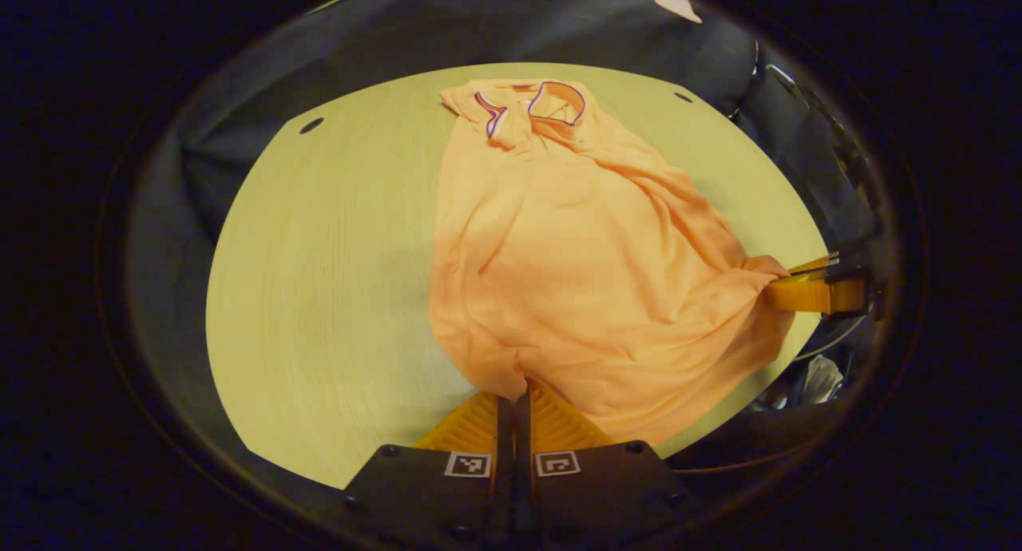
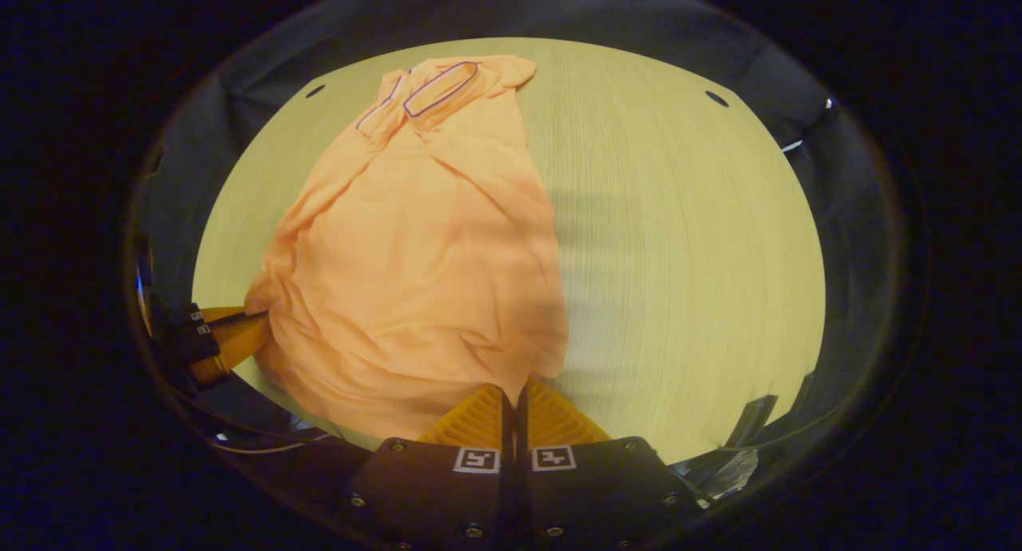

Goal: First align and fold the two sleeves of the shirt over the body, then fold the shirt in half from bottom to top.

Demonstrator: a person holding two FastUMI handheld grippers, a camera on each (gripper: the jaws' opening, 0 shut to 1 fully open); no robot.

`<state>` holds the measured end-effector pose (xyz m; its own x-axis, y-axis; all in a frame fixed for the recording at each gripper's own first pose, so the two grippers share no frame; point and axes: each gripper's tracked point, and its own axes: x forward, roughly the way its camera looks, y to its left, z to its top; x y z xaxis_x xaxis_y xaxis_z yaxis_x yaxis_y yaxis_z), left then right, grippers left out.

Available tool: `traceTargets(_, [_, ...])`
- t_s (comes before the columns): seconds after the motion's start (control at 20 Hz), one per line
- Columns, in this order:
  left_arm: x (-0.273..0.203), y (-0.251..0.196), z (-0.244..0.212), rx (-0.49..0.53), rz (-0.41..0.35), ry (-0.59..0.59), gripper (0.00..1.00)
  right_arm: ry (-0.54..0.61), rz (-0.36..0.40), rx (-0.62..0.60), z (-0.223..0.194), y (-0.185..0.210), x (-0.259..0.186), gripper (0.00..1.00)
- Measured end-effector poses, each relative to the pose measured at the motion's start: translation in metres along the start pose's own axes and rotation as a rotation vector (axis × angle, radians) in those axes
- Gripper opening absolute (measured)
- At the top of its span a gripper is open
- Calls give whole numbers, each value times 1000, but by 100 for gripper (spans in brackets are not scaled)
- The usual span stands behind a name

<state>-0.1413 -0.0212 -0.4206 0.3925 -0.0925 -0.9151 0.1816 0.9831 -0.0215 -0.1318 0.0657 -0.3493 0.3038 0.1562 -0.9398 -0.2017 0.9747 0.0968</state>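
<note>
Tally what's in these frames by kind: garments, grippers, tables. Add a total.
Garments: 1, the orange collared polo shirt lying rumpled on the table.
Grippers: 2, the left gripper and the right gripper, each with its fingers closed on the shirt's near hem.
Tables: 1, the pale wood-grain table.
Total: 4.
</note>
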Motion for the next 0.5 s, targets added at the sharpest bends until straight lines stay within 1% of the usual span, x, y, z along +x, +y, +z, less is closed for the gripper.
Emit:
traceTargets(0.1, [-2, 3, 19, -17, -2, -23, 7, -26, 14, 9, 20, 2, -4, 0])
traceTargets(0.15, [-3, 6, 30, -23, 0, -38, 6, -41, 17, 9, 31, 2, -5, 0])
traceTargets(0.2, [-3, 8, 43, -30, 0, -53, 7, -59, 18, 11, 44, 2, -6, 0])
traceTargets(0.25, [-2, 11, 57, -39, 0, -70, 6, -79, 22, 14, 59, 2, -7, 0])
traceTargets(0.3, [-2, 14, 71, -48, 1, -88, 7, -98, 24, 16, 73, 2, -8, 0])
traceTargets(0.5, [-2, 28, 131, -68, 3, -158, 6, -184, 26, 32, 139, -2, -15, 0])
